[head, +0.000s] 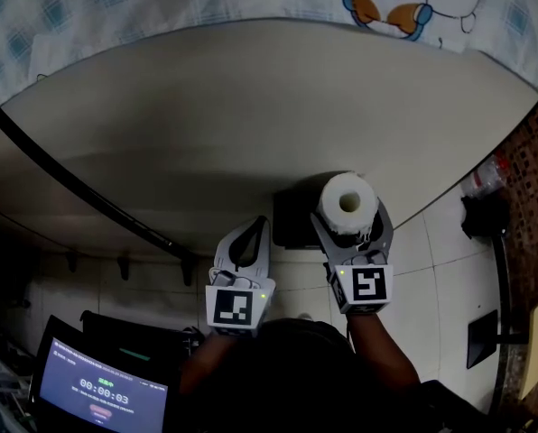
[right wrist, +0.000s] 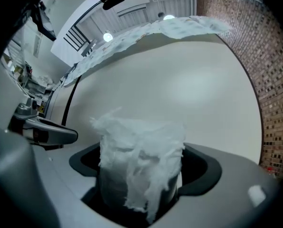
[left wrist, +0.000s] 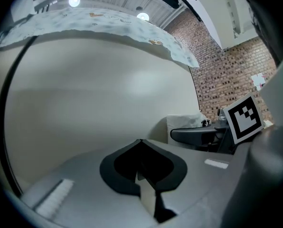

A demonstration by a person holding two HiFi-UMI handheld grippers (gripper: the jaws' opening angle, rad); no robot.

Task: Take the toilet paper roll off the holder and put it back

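Cream wall [head: 251,106] fills the background, right gripper [head: 350,216] clamped on the toilet paper roll [head: 347,201] just beside the dark holder [head: 292,224], left gripper [head: 262,225] jaws together, empty.

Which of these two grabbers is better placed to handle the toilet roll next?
The right gripper: its jaws hug the toilet paper roll, right beside the black holder. The left gripper is shut, empty, and off to the side.

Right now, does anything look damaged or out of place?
The toilet paper roll held in the right gripper has a ragged, torn outer sheet hanging loose down its front; nothing else stands out.
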